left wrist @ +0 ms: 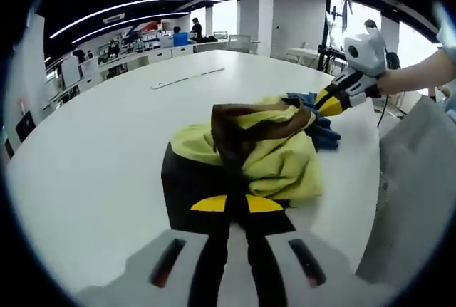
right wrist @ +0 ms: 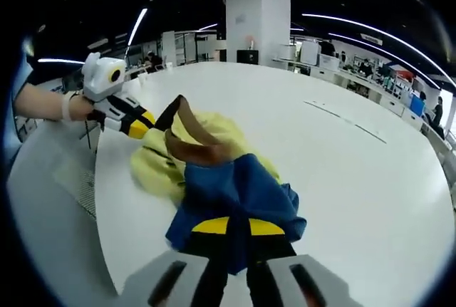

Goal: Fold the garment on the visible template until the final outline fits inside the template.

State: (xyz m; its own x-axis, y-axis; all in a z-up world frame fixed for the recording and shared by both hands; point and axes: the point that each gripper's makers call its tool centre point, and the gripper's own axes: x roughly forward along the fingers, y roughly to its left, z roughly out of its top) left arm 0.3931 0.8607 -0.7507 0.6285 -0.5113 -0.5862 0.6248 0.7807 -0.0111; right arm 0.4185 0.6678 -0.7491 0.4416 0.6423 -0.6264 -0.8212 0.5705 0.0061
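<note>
- Desks and office clutter line the back of the room in the upper left of the left gripper view, behind the large white round table (left wrist: 107, 150); a thin pale strip (left wrist: 187, 77) lies on the table, well apart from the cloth.
- At the lower right of that view we see a grey mesh chair back (left wrist: 417, 193) pressing up against the table's edge.
- Centre frame, the crumpled yellow, brown and blue fabric garment (left wrist: 267, 143) sits bunched in a heap on the table, with a dark panel trailing toward our left gripper (left wrist: 237, 211).
- Our left gripper's jaws look nearly closed on that dark hem at the bottom of the view.
- In the right gripper view our right gripper (right wrist: 237, 232) pinches the blue end, jaws nearly closed.
- A forearm reaches in from the right edge of the left gripper view.
</note>
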